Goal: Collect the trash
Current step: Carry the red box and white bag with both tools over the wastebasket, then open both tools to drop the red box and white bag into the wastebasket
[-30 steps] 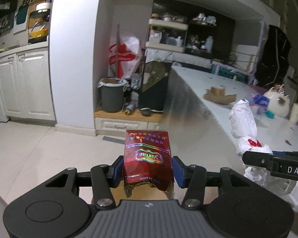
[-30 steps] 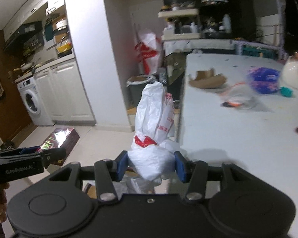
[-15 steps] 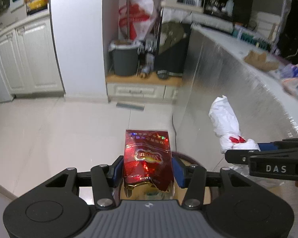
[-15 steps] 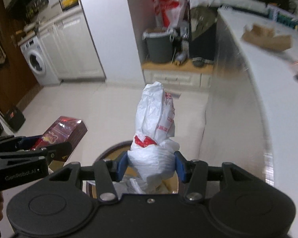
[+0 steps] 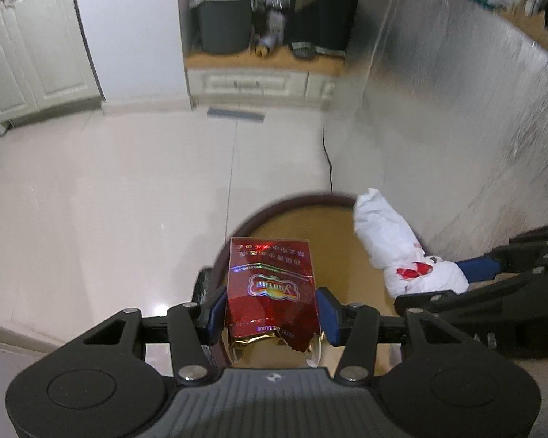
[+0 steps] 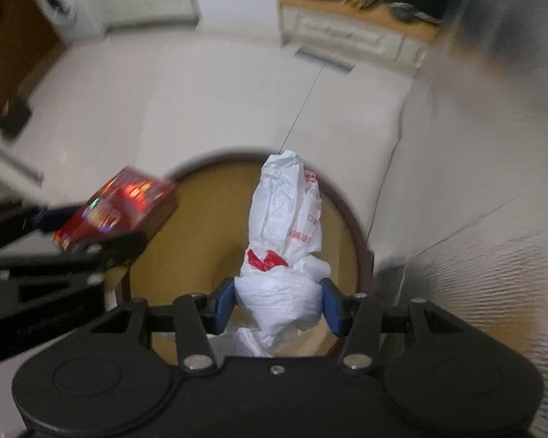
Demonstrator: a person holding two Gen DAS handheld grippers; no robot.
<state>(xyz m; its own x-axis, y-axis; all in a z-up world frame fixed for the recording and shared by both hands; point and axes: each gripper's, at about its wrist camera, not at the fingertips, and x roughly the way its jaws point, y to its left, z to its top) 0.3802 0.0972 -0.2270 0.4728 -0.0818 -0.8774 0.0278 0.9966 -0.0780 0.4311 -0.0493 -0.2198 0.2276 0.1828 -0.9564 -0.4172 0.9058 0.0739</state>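
Note:
My left gripper [image 5: 270, 310] is shut on a shiny red foil box [image 5: 270, 284], torn open at its near end. It holds the box above the left part of a round bin with a dark rim [image 5: 303, 199] and tan inside. My right gripper [image 6: 277, 304] is shut on a crumpled white plastic bag with red print [image 6: 285, 233] and holds it over the bin's opening [image 6: 215, 200]. The bag [image 5: 394, 244] and right gripper also show at the right of the left wrist view. The red box [image 6: 117, 208] shows at the left of the right wrist view.
A silver-sided counter wall [image 5: 456, 109] stands close on the right of the bin. A thin black cord [image 5: 327, 157] runs down the floor beside it. White tiled floor [image 5: 109, 189] spreads to the left. A grey bin [image 5: 223, 25] sits on a low platform far ahead.
Both grippers have tilted downward and moved over the round bin, still holding the red box and the white bag. The counter top has gone out of view.

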